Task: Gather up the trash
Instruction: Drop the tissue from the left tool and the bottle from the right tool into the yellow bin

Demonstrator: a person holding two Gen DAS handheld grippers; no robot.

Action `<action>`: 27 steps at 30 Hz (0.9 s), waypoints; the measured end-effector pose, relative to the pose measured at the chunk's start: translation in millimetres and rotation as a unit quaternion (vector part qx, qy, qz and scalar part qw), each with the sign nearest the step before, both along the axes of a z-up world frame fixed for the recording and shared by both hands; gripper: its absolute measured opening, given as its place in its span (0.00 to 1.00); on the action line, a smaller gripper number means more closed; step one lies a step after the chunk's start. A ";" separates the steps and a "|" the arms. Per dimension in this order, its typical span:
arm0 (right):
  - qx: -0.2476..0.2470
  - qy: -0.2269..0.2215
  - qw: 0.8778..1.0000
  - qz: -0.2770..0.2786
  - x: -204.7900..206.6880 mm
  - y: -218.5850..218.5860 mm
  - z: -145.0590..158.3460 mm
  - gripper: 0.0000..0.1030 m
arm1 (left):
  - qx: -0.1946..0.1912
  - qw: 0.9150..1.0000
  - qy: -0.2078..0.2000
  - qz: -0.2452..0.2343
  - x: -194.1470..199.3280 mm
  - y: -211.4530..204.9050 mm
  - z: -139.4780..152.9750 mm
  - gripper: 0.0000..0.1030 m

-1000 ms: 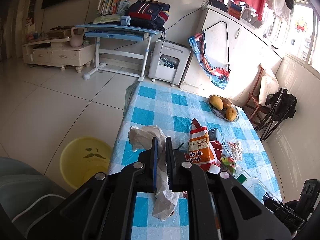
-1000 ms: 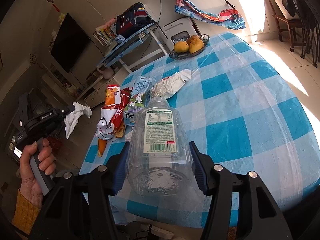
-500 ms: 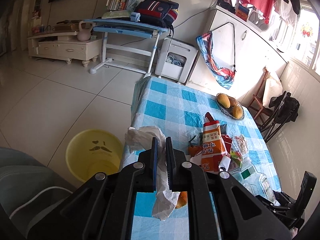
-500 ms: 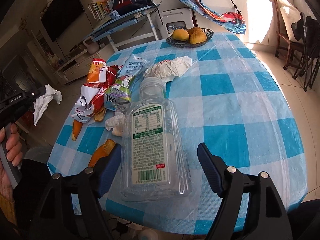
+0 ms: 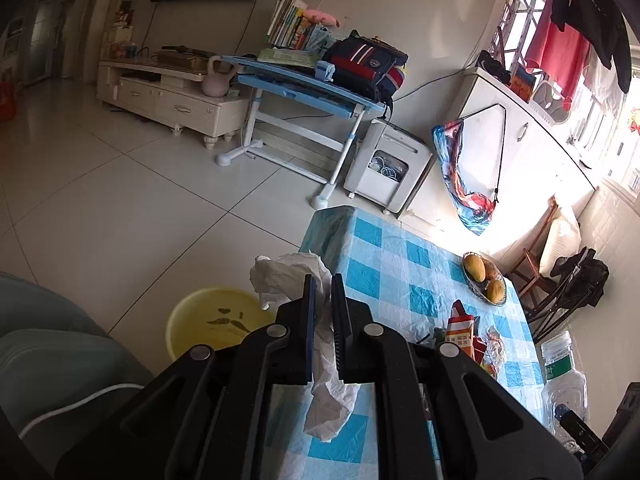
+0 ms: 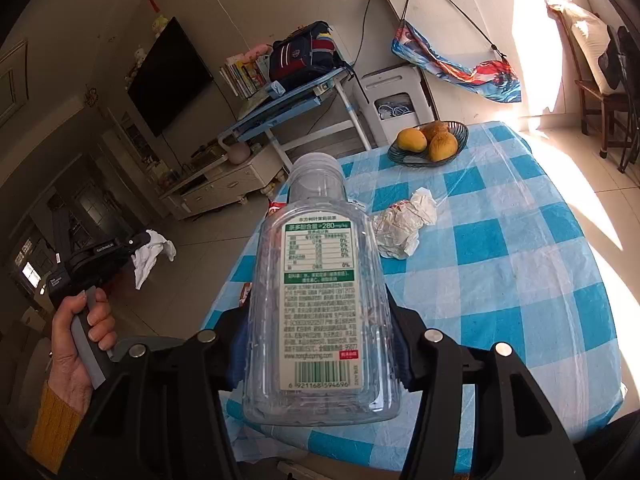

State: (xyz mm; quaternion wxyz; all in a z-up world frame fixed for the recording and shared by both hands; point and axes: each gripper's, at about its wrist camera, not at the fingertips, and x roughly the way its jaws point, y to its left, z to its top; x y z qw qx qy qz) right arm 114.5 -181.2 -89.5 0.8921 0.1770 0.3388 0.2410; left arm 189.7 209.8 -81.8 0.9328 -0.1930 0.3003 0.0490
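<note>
Since the earlier frames, the clear plastic bottle has been lifted off the table and is now gripped above the near edge of the checked cloth by the right gripper, whose jaws have just been closing and are pressed on the bottle's lower body. The bottle is pointed neck-forward, label up. The left gripper has been carried leftward, past the table's left edge, and is clenched on a white crumpled tissue, which is seen hanging from the jaws on both sides. In the right wrist view, the left gripper's handle is held by a hand with a mustard sleeve, well to the left of the table, over the floor.

Just beyond the tissue, a yellow bucket with a moustache mark is seen on the floor beside the table's left edge. On the table, snack wrappers are gathered toward the near right side in the left wrist view, and a crumpled white wrapper is lying near the middle. At the far edge, a dark bowl holding mangoes is placed.
</note>
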 end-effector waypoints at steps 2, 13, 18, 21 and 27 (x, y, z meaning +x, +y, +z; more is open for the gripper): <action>0.003 -0.012 0.999 0.042 8.1 34.2 12.2 0.53 | -0.002 1.000 -0.001 0.020 -1.3 21.6 4.2 0.08; 0.005 0.026 0.987 0.159 82.6 213.2 -11.5 0.53 | -0.074 0.992 0.035 0.094 9.1 109.9 -26.6 0.08; -0.018 0.047 0.984 0.173 122.9 277.3 -35.8 0.53 | -0.084 0.991 0.045 0.098 14.9 111.1 -38.6 0.08; -0.039 0.056 0.981 0.180 142.9 305.8 -53.5 0.54 | -0.082 0.990 0.043 0.108 17.0 114.1 -39.3 0.09; -0.077 0.087 0.980 0.162 167.9 325.5 -81.9 0.55 | -0.089 0.987 0.053 0.120 26.3 125.3 -47.5 0.09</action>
